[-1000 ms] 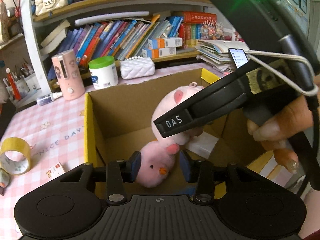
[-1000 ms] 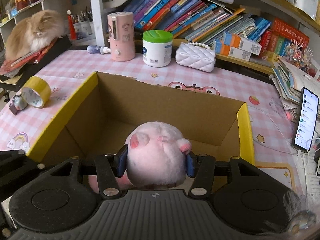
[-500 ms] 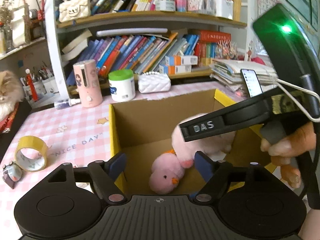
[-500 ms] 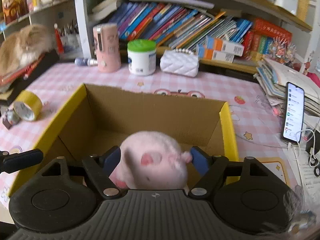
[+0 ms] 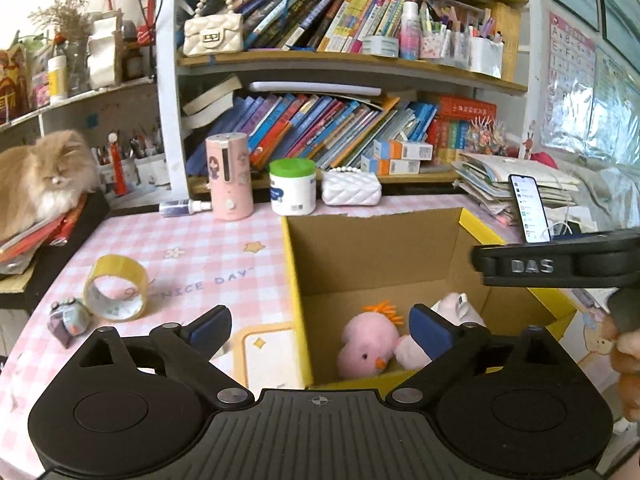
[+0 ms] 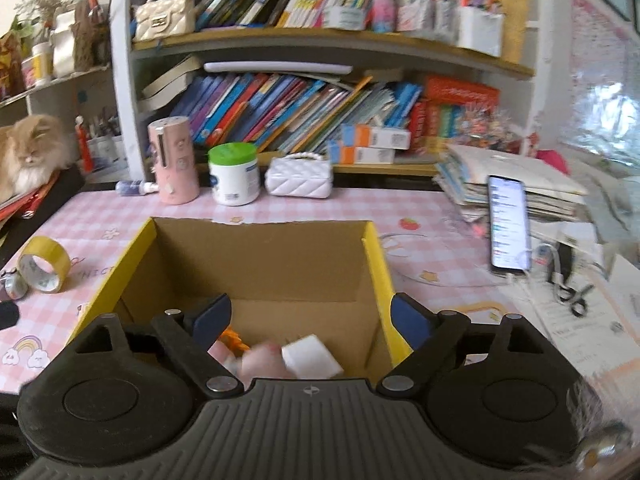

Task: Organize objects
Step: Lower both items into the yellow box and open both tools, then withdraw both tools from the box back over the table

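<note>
Left wrist: left gripper straddles cardboard box rim.

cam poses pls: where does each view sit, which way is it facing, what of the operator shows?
Left wrist: on the left tool, angled down over the cardboard box toward the bookshelf; the right tool's finger and a hand show at right.
Right wrist: on the right tool, centred over the box, same heading; no hand visible.
Shared: box, tape roll, cat, phone.
</note>
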